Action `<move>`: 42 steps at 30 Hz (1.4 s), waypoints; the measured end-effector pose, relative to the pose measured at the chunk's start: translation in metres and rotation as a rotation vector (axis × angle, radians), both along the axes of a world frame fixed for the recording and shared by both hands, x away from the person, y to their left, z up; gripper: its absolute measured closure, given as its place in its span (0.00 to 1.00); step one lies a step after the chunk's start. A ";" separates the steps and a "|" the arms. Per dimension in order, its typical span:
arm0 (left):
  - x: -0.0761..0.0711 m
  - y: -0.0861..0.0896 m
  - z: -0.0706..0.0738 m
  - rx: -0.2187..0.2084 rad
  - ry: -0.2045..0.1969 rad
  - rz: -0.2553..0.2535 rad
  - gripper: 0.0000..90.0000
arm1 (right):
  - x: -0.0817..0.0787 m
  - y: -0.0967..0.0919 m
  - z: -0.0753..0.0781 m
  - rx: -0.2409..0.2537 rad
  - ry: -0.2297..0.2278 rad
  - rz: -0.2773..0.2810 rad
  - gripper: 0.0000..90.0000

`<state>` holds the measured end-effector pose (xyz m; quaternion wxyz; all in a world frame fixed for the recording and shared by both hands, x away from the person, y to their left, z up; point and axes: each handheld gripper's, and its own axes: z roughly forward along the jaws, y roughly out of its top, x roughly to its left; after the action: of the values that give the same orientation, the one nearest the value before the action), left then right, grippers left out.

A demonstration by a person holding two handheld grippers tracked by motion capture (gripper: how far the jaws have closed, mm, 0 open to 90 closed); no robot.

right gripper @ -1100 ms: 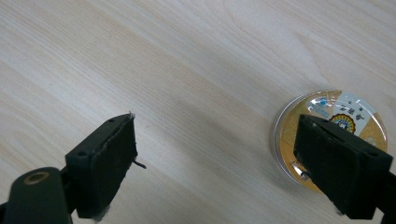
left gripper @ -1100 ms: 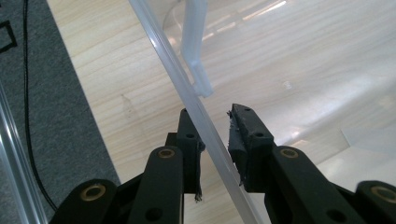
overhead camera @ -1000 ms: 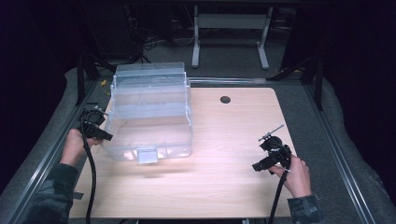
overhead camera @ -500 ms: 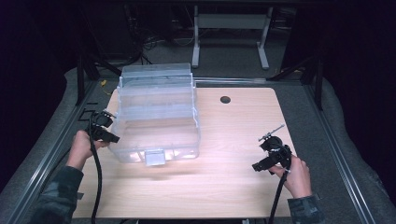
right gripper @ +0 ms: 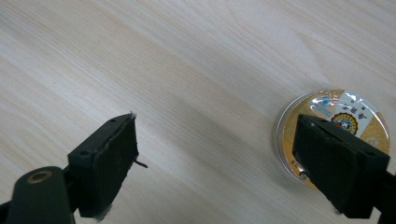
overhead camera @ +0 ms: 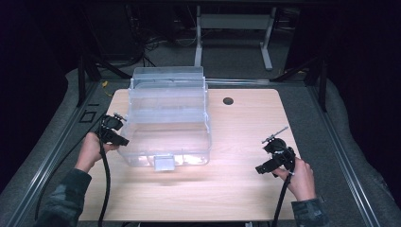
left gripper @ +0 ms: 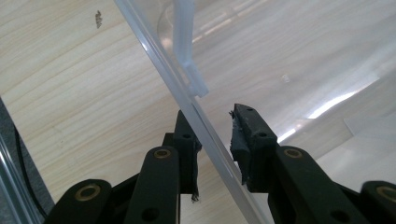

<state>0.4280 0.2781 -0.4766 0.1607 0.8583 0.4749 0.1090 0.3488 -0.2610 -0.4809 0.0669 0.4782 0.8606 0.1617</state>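
While the left gripper [left gripper: 212, 135] stands narrowly parted around the clear box's [overhead camera: 168, 118] side wall, one pad seems to touch it, so the box lies directly ahead of it. The right gripper [right gripper: 215, 163], wide open and empty, is well apart from the box, with a round medallion [right gripper: 334, 128] just behind one pad.

Lighting, as I read it from my station: high view dim overall, my table [overhead camera: 246, 189] the one lit surface, surroundings falling to near black. Light seems to come from above; a bright glare patch sits along the near base of the clear plastic box [overhead camera: 168, 118], with a soft shadow on the wood just in front. High view soft, slightly grainy. Left gripper view bright and even, white streaks of reflection across the box wall [left gripper: 299, 56]. Right gripper view well lit, the wood grain sharp, the near jaws faintly soft.
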 end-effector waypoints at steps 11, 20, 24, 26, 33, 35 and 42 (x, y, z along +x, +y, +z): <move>-0.002 -0.023 0.000 0.005 0.005 -0.037 0.79 | 0.000 -0.002 0.000 0.001 0.000 -0.002 0.15; -0.005 -0.042 0.000 0.011 -0.002 -0.071 0.78 | 0.000 -0.003 -0.001 0.005 0.001 -0.003 0.15; -0.006 -0.051 0.000 0.012 -0.001 -0.084 0.78 | 0.000 -0.004 -0.001 0.007 0.003 -0.004 0.15; -0.007 -0.055 0.000 0.011 -0.003 -0.092 0.78 | 0.000 -0.005 -0.001 0.007 0.004 -0.005 0.15; -0.013 -0.071 0.000 0.015 -0.012 -0.122 0.76 | -0.001 -0.007 -0.003 0.009 0.008 -0.009 0.15; -0.014 -0.074 0.000 0.020 -0.010 -0.134 0.75 | -0.002 -0.008 -0.003 0.009 0.012 -0.011 0.15; -0.018 -0.086 0.001 0.030 -0.004 -0.155 0.73 | -0.002 -0.012 -0.003 0.014 0.008 -0.017 0.15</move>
<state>0.4105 0.1923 -0.4760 0.1566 0.8946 0.4050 0.1053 0.3465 -0.2727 -0.4836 0.0618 0.4868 0.8555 0.1652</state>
